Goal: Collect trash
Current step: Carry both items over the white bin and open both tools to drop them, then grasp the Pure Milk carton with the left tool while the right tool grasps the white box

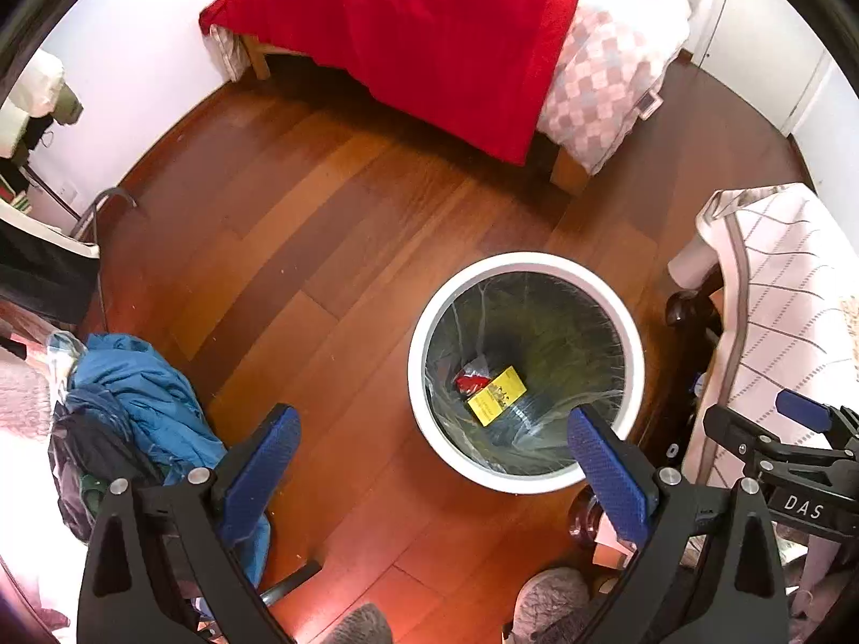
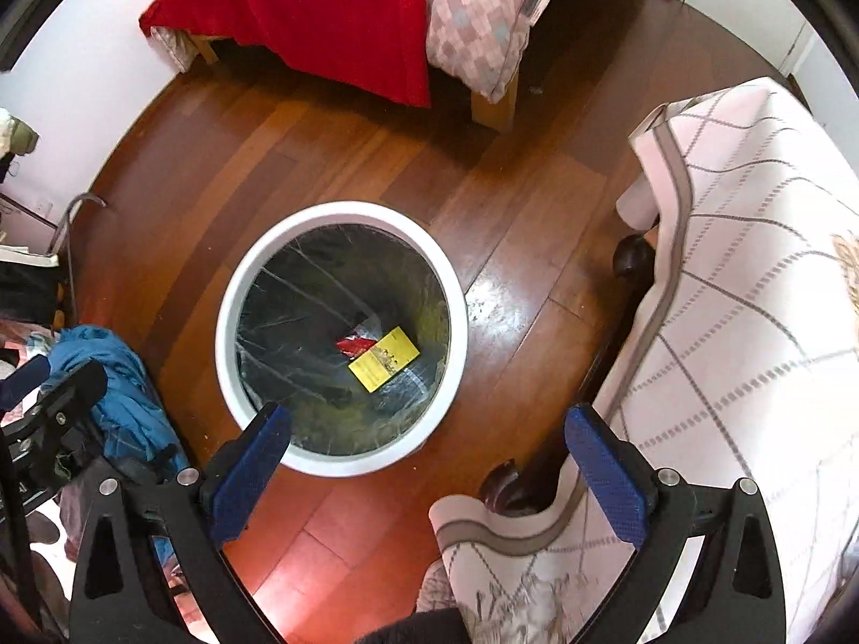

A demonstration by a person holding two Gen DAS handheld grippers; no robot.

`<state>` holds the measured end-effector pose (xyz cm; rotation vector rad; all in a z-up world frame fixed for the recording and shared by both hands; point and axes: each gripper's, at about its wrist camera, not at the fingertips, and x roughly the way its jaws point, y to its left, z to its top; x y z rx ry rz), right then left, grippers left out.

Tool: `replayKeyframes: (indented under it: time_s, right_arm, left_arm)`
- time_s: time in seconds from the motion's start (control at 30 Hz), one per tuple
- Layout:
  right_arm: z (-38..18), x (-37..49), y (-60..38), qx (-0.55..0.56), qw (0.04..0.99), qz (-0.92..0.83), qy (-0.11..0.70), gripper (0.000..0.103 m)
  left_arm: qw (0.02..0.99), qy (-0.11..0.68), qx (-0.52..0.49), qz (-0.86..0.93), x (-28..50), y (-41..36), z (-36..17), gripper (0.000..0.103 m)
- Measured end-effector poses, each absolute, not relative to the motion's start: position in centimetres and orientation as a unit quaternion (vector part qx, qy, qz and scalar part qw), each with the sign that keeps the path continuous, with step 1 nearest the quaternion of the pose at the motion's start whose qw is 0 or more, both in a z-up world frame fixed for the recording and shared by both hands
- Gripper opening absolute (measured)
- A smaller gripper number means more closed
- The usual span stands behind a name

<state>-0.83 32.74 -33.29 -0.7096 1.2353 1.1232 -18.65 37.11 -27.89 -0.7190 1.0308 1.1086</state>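
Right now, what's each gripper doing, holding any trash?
Left gripper: open, holding nothing.
Right gripper: open, holding nothing.

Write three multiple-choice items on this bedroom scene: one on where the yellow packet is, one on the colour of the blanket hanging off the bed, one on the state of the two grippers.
1. Where is the yellow packet?
A. On the floor
B. Inside the white bin
C. On the bed

2. What colour is the blanket draped over the bed's side?
A. Red
B. Green
C. Black

3. How are the left gripper and right gripper?
A. Both shut on trash
B. One open, one shut
C. Both open and empty

Answers: B, it lies at the bottom of the lined bin; A, red cloth hangs off the bed; C, blue pads stand wide apart with nothing between them.
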Motion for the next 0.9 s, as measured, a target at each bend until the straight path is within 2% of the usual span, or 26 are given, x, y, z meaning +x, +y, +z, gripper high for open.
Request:
replayKeyframes:
  time_s: [0.37, 0.6, 0.73, 0.9]
  right_arm:
    - [-24.7, -1.4, 26.7, -0.259, 0.644, 0.526, 0.492, 0.103]
    - [-18.1, 1.0, 19.6, -0.162, 0.642, 0.557, 0.502, 0.103]
    - [-15.3, 4.8, 14.0, -0.103, 0.648, 0.551, 0.515, 0.103]
    - [-14.9, 12.5, 5.3, -0.093, 0.698, 0.478, 0.525, 0.103]
  left_arm:
    - [0.694, 0.424, -0.284, 0.508, -19.6, 30.9, -20.7, 0.101]
    - [0.716, 0.391, -0.257, 0.519, -18.4, 25.6, -15.0, 0.101]
    - [0.743, 0.382, -0.257, 0.486, -14.2, 22.4, -14.0, 0.101]
    - [0.769, 0.423, -0.258, 0.403, -4.5, 17.9, -16.8, 0.101]
